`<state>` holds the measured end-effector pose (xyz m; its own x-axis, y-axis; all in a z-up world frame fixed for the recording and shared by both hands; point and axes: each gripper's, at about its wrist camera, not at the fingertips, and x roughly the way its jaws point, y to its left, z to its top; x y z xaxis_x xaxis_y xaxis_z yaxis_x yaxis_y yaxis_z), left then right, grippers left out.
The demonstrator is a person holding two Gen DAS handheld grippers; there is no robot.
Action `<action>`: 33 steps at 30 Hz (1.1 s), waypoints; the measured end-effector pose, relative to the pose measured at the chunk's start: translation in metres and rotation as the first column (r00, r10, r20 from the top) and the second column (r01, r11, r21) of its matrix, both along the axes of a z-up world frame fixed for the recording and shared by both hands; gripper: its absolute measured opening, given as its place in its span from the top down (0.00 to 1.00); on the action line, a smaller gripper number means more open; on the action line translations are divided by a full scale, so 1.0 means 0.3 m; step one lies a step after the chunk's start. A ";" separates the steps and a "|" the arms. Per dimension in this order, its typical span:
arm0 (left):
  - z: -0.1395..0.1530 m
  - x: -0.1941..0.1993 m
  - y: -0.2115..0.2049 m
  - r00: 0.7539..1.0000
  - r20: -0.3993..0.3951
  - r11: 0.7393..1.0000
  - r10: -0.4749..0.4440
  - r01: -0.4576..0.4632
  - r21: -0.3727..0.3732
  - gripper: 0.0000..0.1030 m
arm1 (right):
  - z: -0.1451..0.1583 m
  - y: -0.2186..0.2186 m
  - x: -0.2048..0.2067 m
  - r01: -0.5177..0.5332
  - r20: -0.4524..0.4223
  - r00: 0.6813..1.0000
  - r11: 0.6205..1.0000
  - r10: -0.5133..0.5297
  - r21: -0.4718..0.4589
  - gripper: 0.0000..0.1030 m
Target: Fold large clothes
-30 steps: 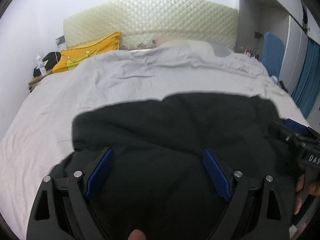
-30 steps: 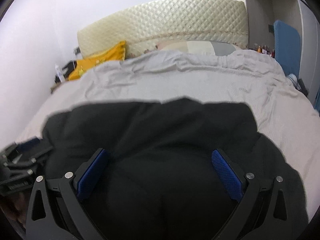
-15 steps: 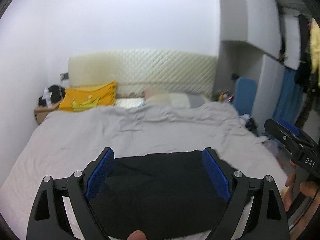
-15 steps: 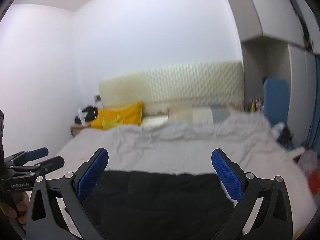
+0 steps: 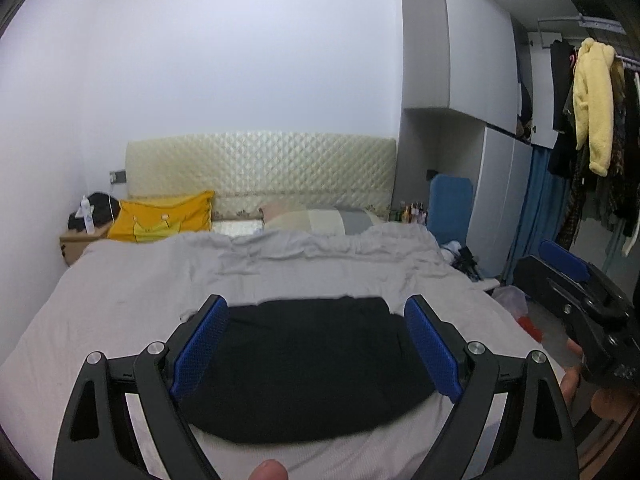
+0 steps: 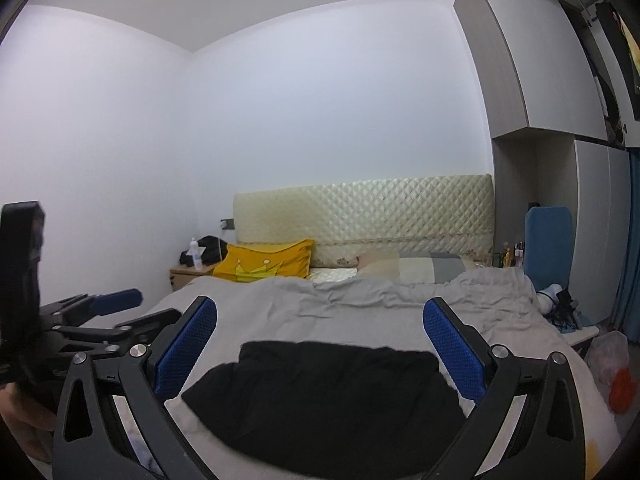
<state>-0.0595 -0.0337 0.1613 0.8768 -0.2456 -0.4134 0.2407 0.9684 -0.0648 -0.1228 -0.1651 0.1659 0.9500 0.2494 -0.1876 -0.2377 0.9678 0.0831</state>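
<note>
White walls enclose the bedroom, with a cream quilted headboard (image 5: pixel 260 168) at the far end of the bed (image 5: pixel 100 300). A wrinkled light-grey duvet (image 5: pixel 304 268) covers the mattress. The black garment (image 5: pixel 308 364) lies flat on the duvet near the foot of the bed, in a compact, roughly rectangular shape, with grey duvet visible on all sides of it.

Your left gripper (image 5: pixel 316 344) is held above the near edge of the bed. Its blue-padded fingers (image 5: pixel 200 348) are spread wide apart and grasp nothing; the black garment appears between them but apart from both pads. Your right gripper (image 6: pixel 320 352) is in the same condition: fingers (image 6: pixel 452 348) fully spread, nothing held, garment below and ahead of them. In the right wrist view, the left gripper appears at the left edge, beside the bed.

Reference items at the head of the bed:
- a yellow pillow with a crown print (image 6: pixel 268 264) leaning against the headboard;
- a grey-and-beige striped pillow (image 6: pixel 416 266) to its right;
- a wooden nightstand (image 6: pixel 188 274) on the left side, carrying a white bottle (image 6: pixel 195 254).

A blue padded chair back (image 6: pixel 548 240) stands at the right of the bed, next to the grey wardrobe (image 5: pixel 476 60). A yellow fleece jacket (image 5: pixel 594 100) hangs on the rail at far right in the left wrist view.
</note>
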 end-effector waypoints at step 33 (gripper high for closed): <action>-0.348 0.021 -0.042 0.981 -0.182 0.998 0.064 -0.060 0.032 0.12 | -0.375 -0.024 -0.041 0.077 -0.216 0.974 0.997 -0.073 0.012 0.00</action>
<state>-0.0531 -0.0462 0.0570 0.7992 -0.1799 -0.5735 0.1667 0.9831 -0.0760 -0.1352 -0.1723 0.0536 0.9039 0.1849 -0.3857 -0.1391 0.9798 0.1439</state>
